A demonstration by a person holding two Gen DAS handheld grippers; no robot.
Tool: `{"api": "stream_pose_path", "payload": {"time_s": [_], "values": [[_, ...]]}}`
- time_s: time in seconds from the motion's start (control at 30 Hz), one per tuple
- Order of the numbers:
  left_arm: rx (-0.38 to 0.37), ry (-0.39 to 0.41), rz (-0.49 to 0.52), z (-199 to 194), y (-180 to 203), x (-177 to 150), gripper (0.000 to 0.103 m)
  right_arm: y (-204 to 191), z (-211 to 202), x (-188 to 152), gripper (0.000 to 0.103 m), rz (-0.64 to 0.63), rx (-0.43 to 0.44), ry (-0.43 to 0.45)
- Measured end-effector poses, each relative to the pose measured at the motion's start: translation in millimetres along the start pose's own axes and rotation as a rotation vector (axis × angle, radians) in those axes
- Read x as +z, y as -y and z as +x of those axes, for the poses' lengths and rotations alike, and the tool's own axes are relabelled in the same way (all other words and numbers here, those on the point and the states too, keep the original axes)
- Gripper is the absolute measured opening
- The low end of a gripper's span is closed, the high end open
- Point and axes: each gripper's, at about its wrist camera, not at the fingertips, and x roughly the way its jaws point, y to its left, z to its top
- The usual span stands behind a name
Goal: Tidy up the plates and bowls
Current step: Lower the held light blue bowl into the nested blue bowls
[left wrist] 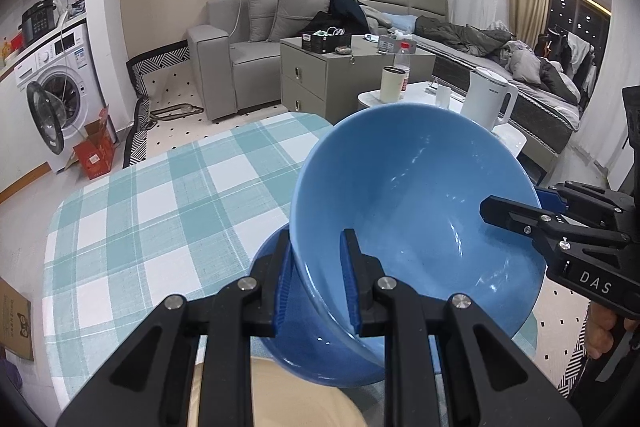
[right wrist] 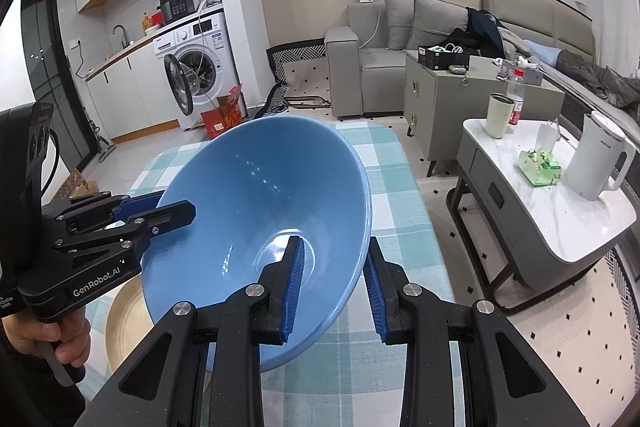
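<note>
A large blue bowl (left wrist: 416,195) hangs tilted above the table with the teal checked cloth (left wrist: 140,211). My left gripper (left wrist: 316,239) is shut on its near rim, one blue pad inside the bowl and one outside. My right gripper (left wrist: 516,201) clamps the opposite rim at the right. In the right wrist view the blue bowl (right wrist: 260,195) fills the centre, with my right gripper (right wrist: 335,247) shut on its rim and my left gripper (right wrist: 160,205) holding the far left rim. A beige dish (right wrist: 124,323) lies on the checked cloth (right wrist: 400,195) below the bowl, and the beige dish (left wrist: 272,391) also shows partly hidden under my left gripper.
A marble-topped side table (right wrist: 560,227) stands right of the table, carrying a white kettle (right wrist: 596,159), a tumbler (right wrist: 498,117) and a green packet (right wrist: 540,167). Beyond are a grey cabinet (right wrist: 448,99), a sofa (right wrist: 380,39), a washing machine (right wrist: 196,67) and a red box (right wrist: 224,115).
</note>
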Motion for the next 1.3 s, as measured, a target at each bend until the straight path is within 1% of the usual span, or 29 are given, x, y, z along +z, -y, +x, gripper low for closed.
{"api": "stream_pose_path", "payload": {"time_s": [0.33, 0.63, 1.0, 1.3], "values": [[0.008, -0.019, -0.039, 6.6, -19.9, -13.6, 0.021, -15.1, 32.2, 0.3, 0.030, -0.021, 0.024, -0.046], [0.007, -0.040, -0.060, 15.9, -29.9, -23.5, 0.021, -16.5, 52.9, -1.4, 0.030, -0.028, 0.029, -0.074], [0.019, -0.068, -0.072, 29.0, -37.6, -33.3, 0.021, -23.5, 75.8, -7.7, 0.030, -0.048, 0.015, -0.109], [0.022, -0.082, -0.074, 37.5, -39.6, -37.8, 0.021, -26.0, 91.4, -15.8, 0.030, -0.069, -0.022, -0.128]]}}
